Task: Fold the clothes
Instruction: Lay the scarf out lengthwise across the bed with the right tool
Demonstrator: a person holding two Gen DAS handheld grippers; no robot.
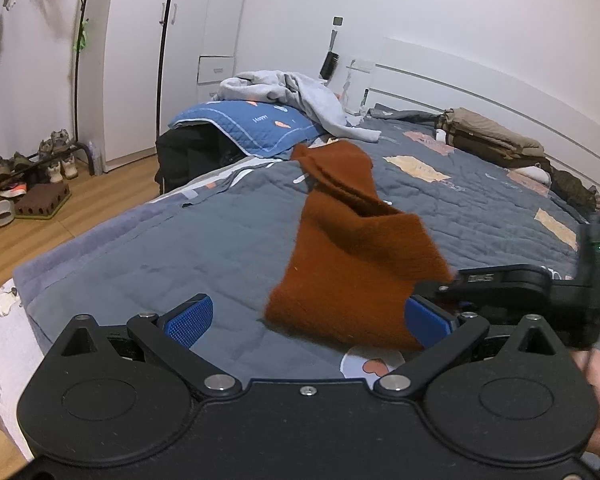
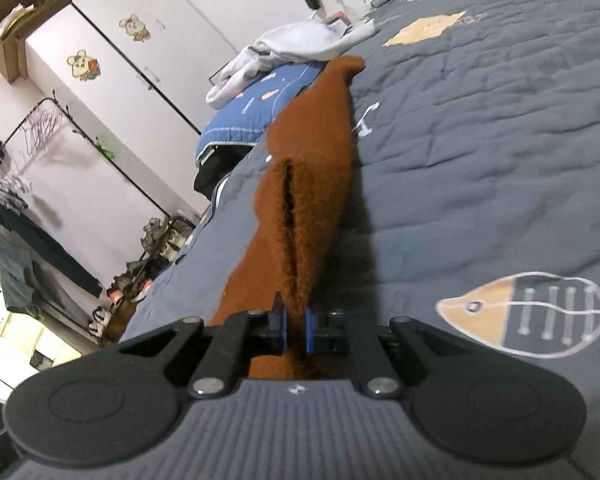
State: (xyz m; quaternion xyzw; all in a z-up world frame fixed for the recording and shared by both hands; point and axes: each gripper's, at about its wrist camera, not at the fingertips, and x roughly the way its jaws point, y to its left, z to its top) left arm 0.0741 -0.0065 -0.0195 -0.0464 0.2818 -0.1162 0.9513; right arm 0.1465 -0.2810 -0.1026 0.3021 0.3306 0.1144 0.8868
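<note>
above the grey quilt [image 1: 148, 248] hangs the rust-brown knit garment [image 1: 352, 264], lifted clear and stretched toward the pillow end; my right gripper [image 2: 295, 330] has its blue pads pinched tight on the near edge of the cloth, a dark fold running away from the jaws; my left gripper [image 1: 308, 320] stands wide open with nothing between its fingers, the garment's lower corner drooping just ahead of it; a grey sweatshirt [image 1: 292, 92] lies heaped on the blue pillow [image 1: 244, 124] beyond
</note>
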